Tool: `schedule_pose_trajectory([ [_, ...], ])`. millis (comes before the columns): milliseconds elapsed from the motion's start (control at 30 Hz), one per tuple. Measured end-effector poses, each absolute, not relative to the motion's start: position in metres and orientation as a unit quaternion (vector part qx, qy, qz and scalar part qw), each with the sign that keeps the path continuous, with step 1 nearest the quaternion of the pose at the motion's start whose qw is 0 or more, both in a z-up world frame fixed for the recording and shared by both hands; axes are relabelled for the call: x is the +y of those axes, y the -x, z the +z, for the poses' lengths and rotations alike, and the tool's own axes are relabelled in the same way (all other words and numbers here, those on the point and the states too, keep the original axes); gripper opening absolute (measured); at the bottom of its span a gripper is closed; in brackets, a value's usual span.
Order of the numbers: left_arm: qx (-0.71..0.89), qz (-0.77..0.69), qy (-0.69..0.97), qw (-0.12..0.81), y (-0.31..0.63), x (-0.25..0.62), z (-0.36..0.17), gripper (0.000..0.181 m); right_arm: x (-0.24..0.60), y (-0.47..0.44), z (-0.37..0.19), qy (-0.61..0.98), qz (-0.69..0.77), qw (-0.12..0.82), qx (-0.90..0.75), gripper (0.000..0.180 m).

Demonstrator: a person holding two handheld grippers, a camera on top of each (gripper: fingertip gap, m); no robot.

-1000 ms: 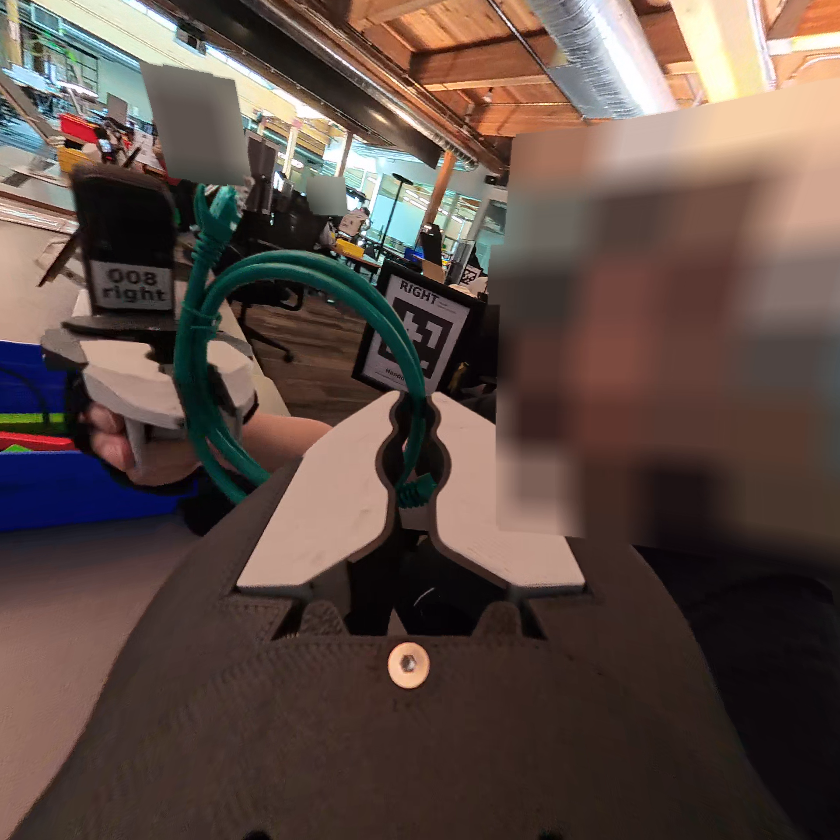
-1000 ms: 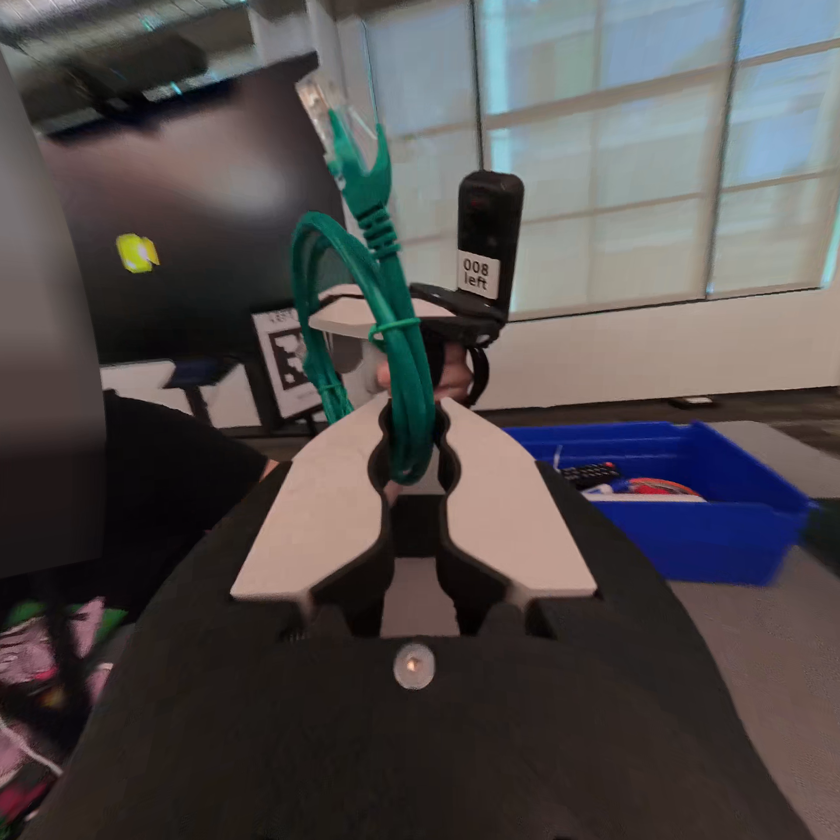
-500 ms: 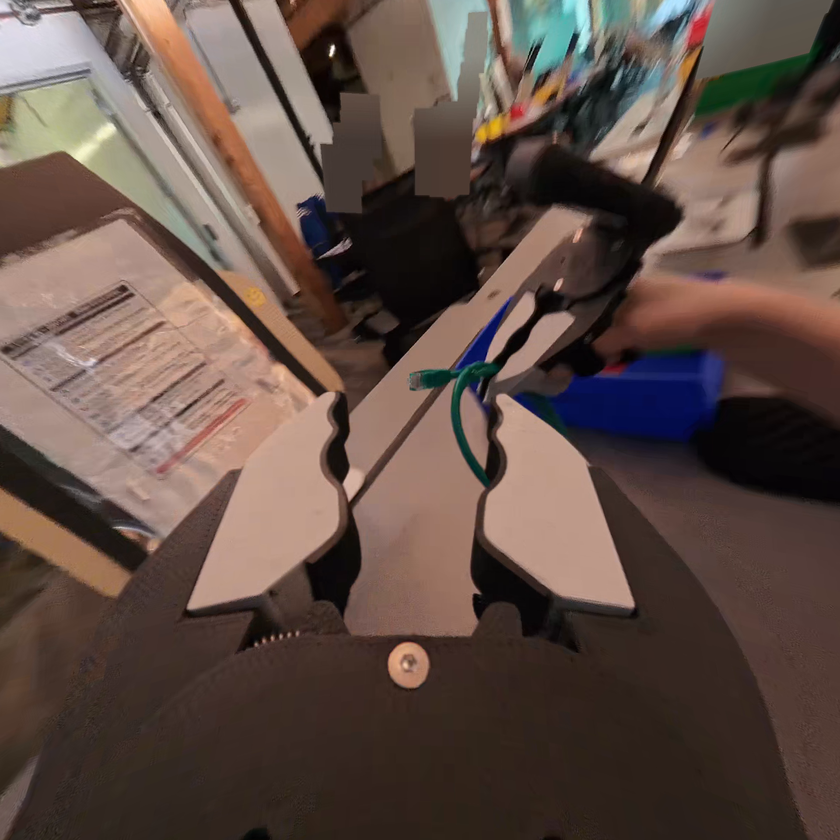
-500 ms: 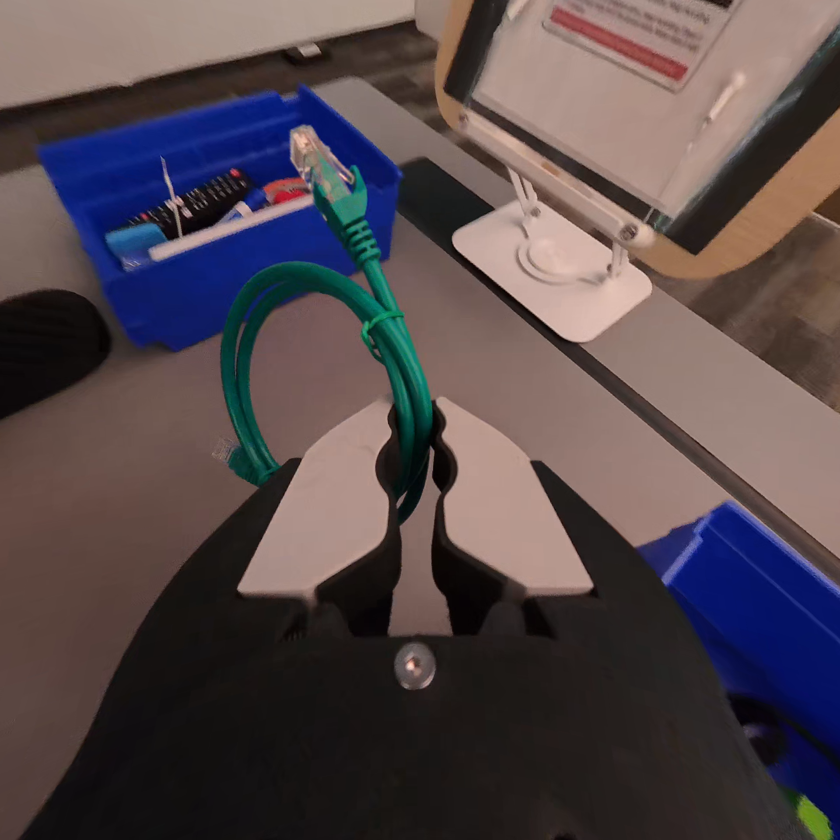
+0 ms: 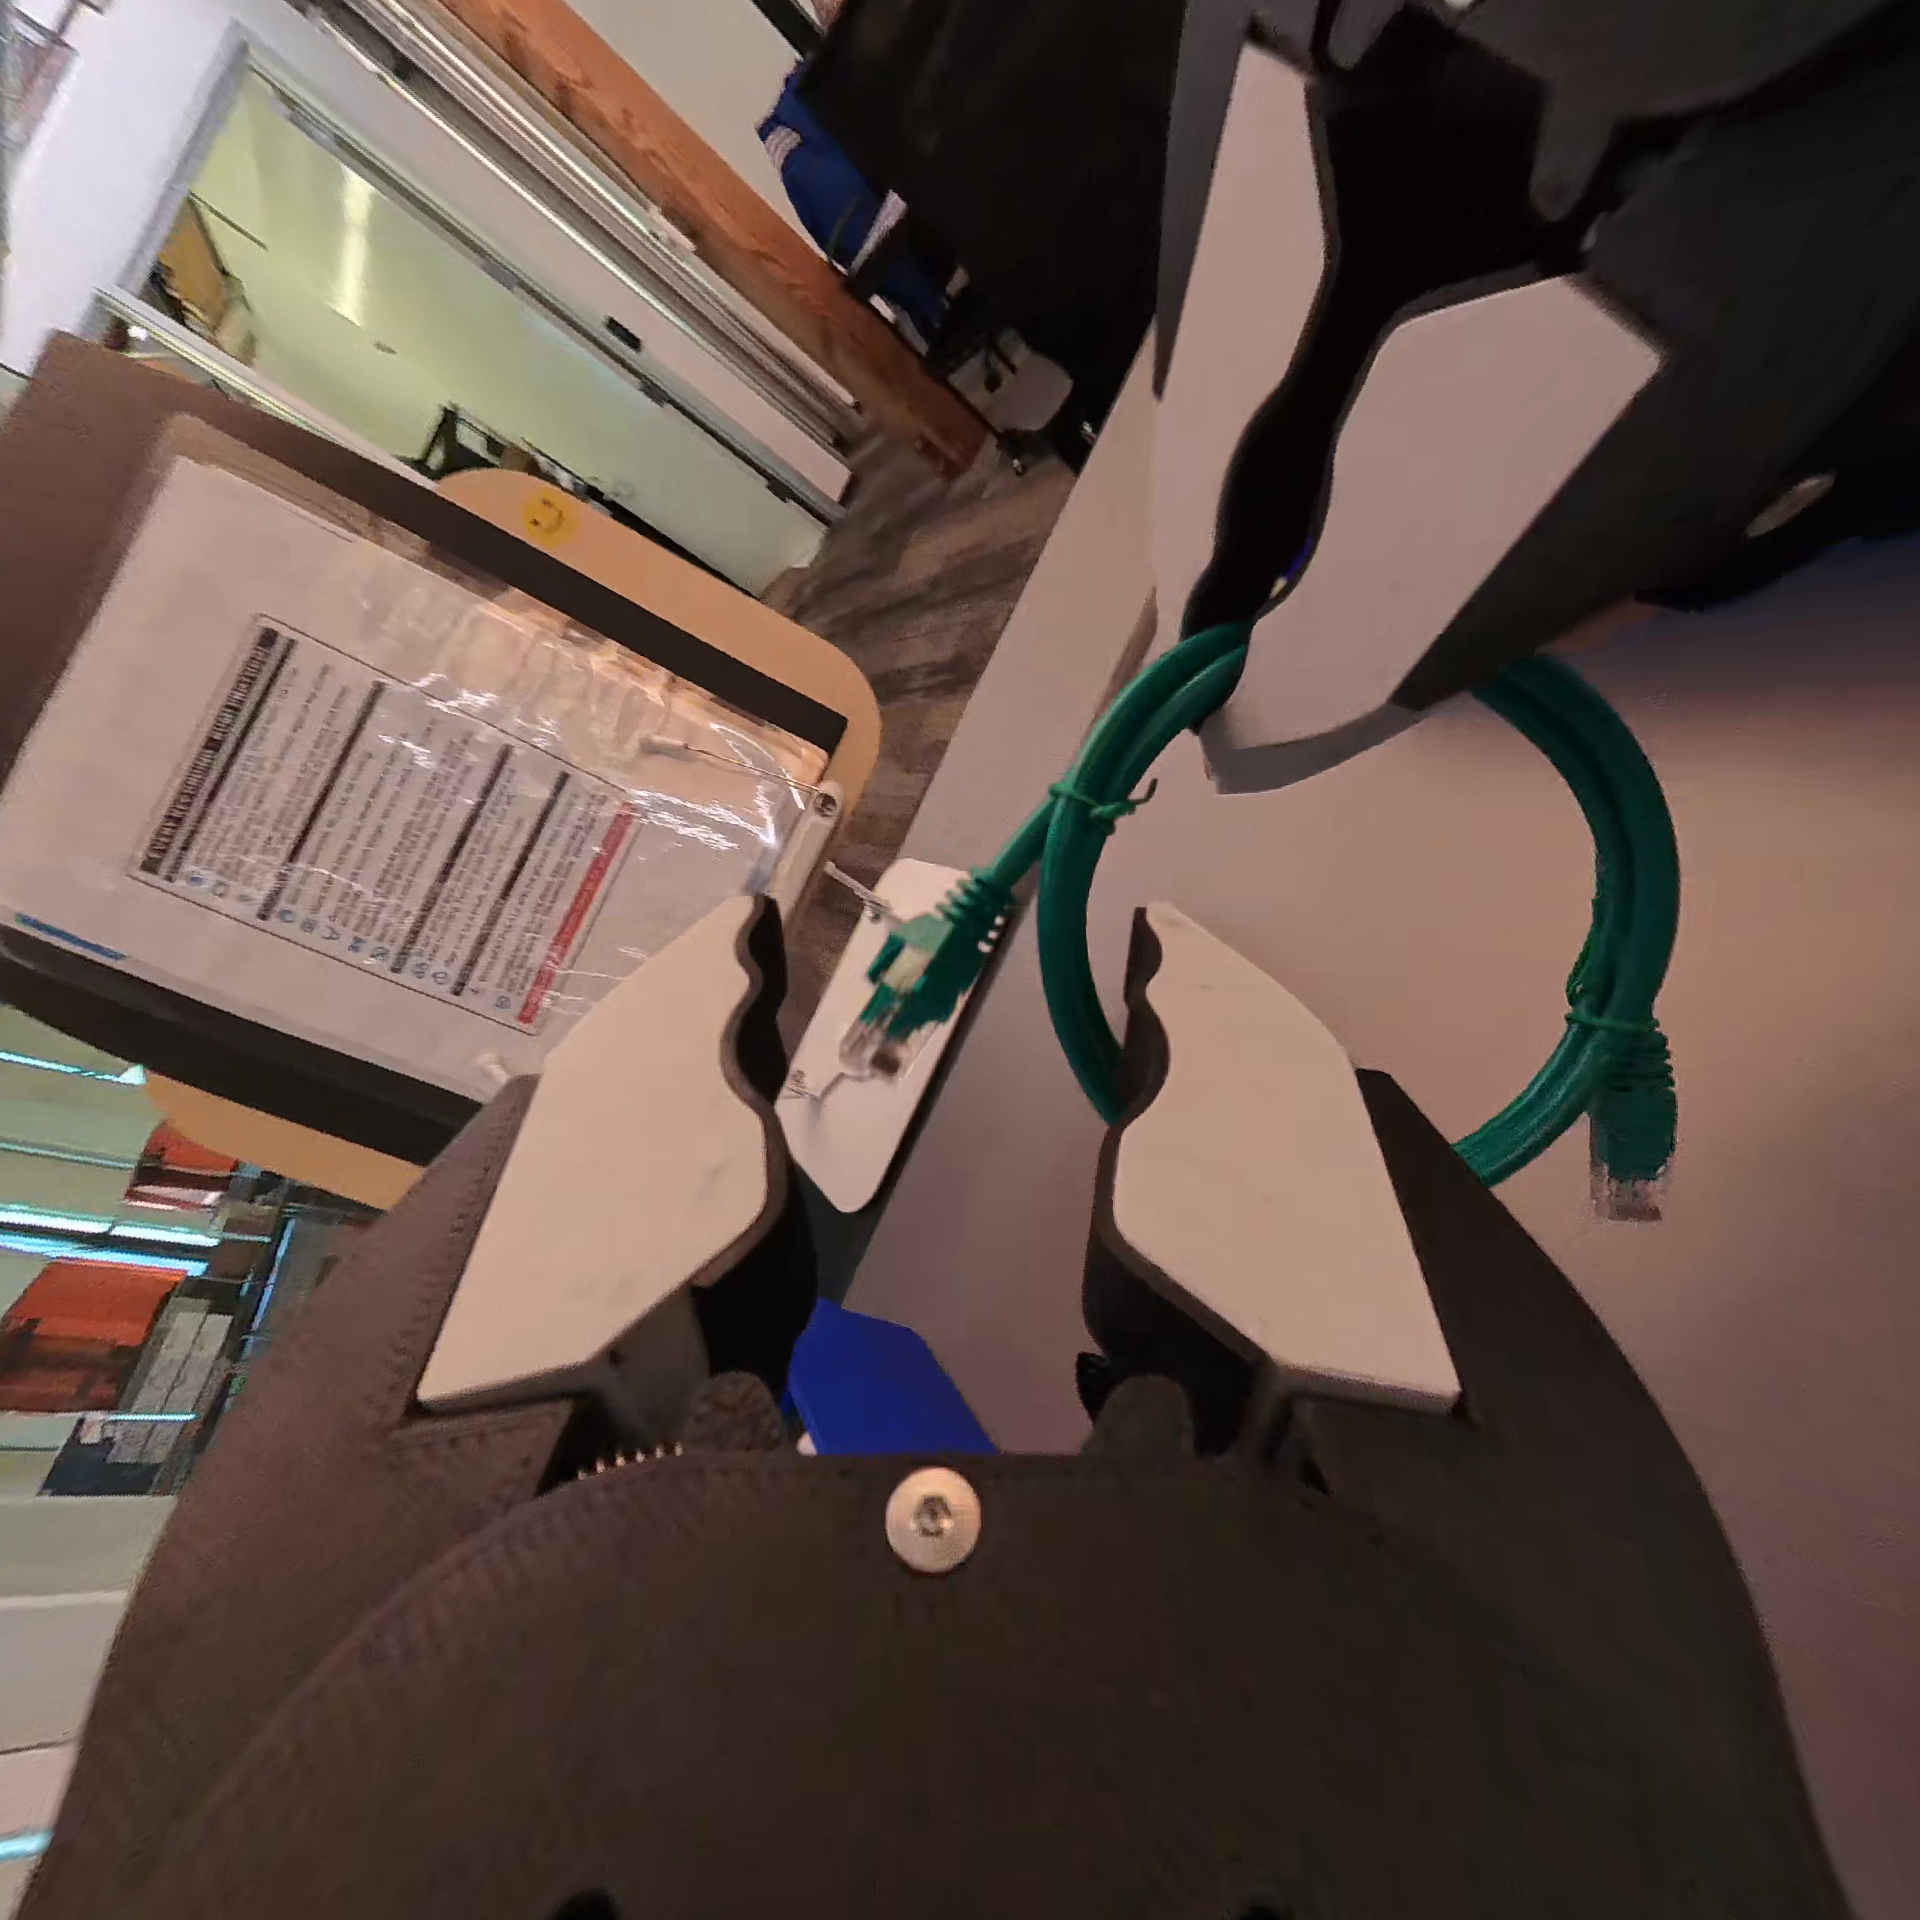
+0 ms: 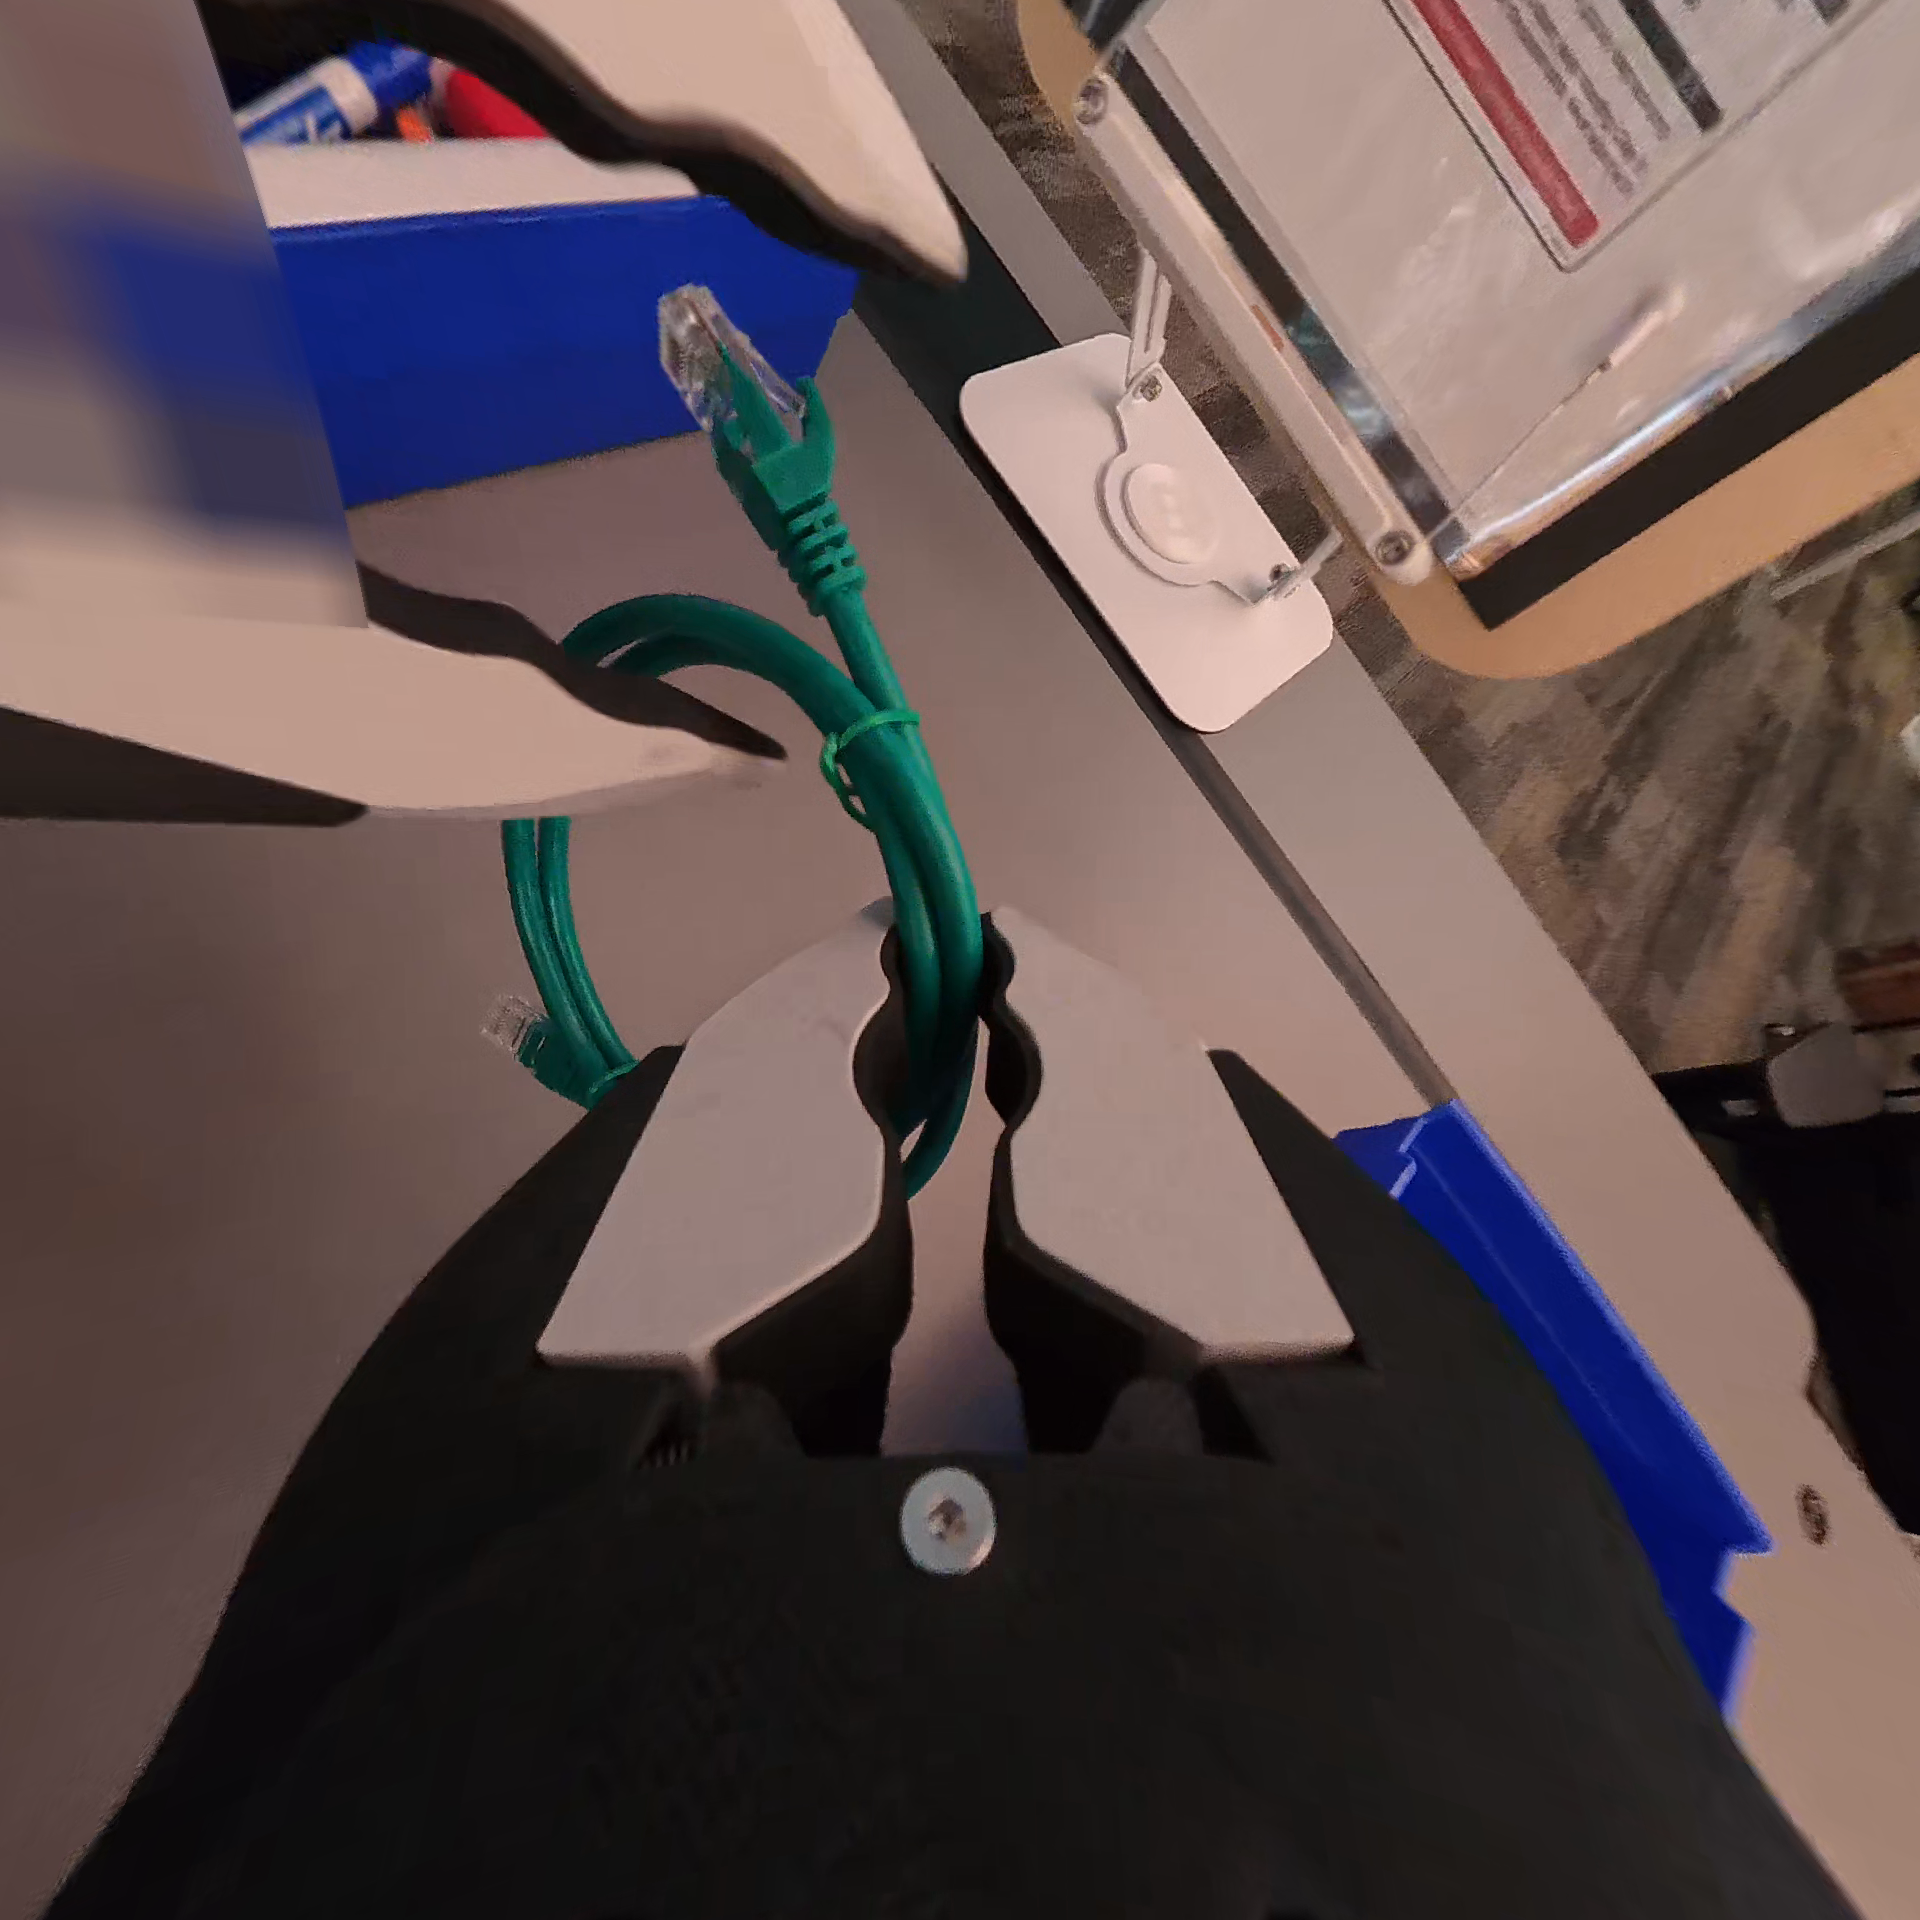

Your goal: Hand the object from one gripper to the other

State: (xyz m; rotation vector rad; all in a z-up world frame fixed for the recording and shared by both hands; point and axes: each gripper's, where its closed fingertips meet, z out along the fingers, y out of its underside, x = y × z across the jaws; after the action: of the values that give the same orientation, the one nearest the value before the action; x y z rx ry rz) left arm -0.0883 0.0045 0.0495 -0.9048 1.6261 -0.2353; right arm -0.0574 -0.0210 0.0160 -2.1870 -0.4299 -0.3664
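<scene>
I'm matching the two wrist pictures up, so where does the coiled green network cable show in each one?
Left wrist view: the green network cable loops at centre right, hanging from the right gripper at top.
Right wrist view: it rises at centre, clamped at the picture's middle.
Shared landmark: the white stand base on the grey table.

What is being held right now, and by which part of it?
The coiled green network cable is held by the right tongs, clamped on the bundled strands of its loop, just below a thin green tie. The left tongs are open around the loop, gripping nothing.
</scene>
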Motion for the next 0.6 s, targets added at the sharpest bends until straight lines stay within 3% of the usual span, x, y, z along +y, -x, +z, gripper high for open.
schedule_pose_trajectory([
  [233, 0.729, -0.094, 0.381, 0.561, 0.090, 0.002, 0.035, 0.034, -0.026, 0.066, 0.021, 0.866, -0.203, 0.411, -0.202, 0.011],
  [400, 0.715, -0.125, 0.363, 0.584, 0.092, -0.005, 0.051, 0.017, -0.026, 0.067, 0.044, 0.831, -0.233, 0.459, -0.211, 0.017],
  [600, 0.636, -0.218, 0.405, 0.620, 0.107, 0.016, 0.093, 0.014, -0.045, 0.083, 0.112, 0.737, -0.214, 0.598, -0.231, 0.048],
])
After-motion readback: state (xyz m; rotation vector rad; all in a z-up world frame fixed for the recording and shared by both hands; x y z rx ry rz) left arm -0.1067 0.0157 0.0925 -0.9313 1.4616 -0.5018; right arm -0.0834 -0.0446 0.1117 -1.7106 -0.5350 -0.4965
